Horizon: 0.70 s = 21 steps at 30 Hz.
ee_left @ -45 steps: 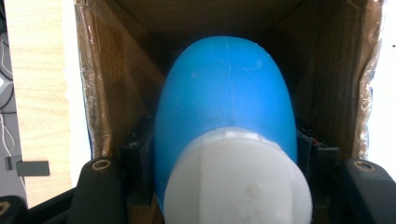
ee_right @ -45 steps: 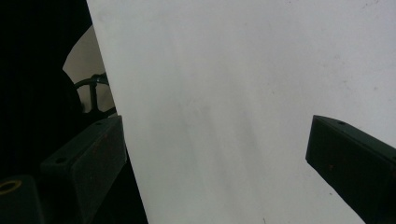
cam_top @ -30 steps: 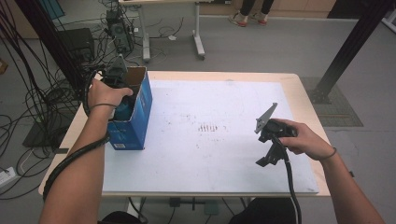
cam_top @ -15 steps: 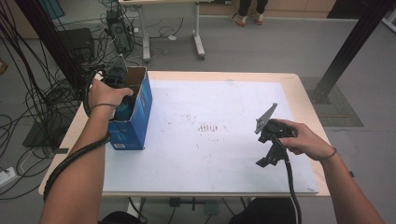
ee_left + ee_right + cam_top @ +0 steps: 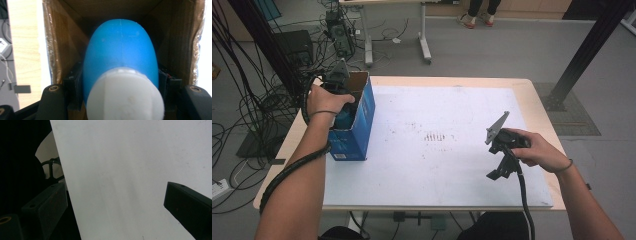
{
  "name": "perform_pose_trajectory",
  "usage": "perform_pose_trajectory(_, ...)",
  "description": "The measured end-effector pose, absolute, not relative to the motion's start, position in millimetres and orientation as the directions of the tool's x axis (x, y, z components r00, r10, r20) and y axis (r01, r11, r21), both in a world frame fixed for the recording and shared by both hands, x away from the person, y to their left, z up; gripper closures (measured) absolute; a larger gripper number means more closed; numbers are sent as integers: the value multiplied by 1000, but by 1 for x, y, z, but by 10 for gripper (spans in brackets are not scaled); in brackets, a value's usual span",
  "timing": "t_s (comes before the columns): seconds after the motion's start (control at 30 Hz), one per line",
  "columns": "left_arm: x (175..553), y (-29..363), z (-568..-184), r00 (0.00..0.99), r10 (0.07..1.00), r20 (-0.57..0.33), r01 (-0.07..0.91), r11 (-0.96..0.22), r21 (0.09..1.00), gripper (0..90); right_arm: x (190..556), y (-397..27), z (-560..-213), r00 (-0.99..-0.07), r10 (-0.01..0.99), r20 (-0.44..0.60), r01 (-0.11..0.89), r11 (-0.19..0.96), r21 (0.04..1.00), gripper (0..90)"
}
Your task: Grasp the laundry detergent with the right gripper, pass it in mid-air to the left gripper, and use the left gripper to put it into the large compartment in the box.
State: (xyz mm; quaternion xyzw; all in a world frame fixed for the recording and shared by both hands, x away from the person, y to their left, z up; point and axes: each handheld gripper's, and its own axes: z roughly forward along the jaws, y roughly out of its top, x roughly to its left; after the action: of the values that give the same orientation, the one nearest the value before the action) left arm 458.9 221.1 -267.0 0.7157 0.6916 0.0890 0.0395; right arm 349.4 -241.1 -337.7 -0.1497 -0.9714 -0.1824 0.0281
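Bottle (image 5: pixel 120 67) stands upright in box (image 5: pixel 362 117); left gripper (image 5: pixel 120 100) clamps it.

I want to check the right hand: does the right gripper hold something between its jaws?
No, the right gripper has its jaws wide apart over the white table, with nothing between them.

A lab — cable bundles (image 5: pixel 242 100), rig frame (image 5: pixel 592 45).

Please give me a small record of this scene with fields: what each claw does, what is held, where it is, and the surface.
left claw: shut on blue bottle
held thing: blue bottle with white cap, inside cardboard box
container: cardboard box, open top, blue outside, at table's left edge
right claw: open, nothing between jaws, above white mat
surface: white mat on wooden table
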Motion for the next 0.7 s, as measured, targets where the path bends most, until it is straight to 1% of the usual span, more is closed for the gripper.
perform_pose_trajectory(0.17, 457, 222, -261, 14, 997, 71, 981, -28, 192, 329, 349, -241, -337, -955, 279, 105, 298, 890, 344, 47)
perform_pose_trajectory(0.7, 451, 224, -241, 17, 998, 54, 976, -28, 216, 285, 349, -236, -334, -958, 271, 95, 287, 894, 345, 48)
